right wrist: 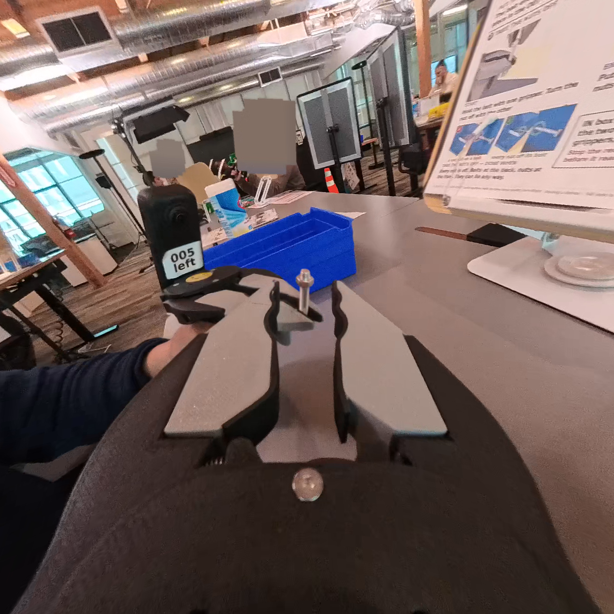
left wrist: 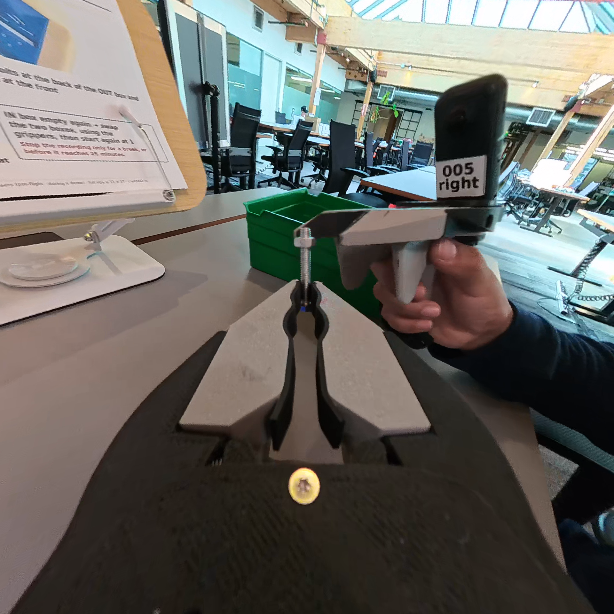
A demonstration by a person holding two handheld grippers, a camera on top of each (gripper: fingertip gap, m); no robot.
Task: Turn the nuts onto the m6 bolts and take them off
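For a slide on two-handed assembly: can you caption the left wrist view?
Left gripper holds a bolt upright while the right gripper reaches its nut, green bin behind.

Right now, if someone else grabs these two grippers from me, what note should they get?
Left gripper: shut on the bolt, holding it upright by its lower end.
Right gripper: open, its fingertips on either side of the nut.
The nut sits near the top of the bolt, with a little thread showing above it.
The blue bin and green bin stand on the table behind.
Whether the nut is going on or coming off cannot be told.
Next, probably: close the right gripper on the nut and turn.
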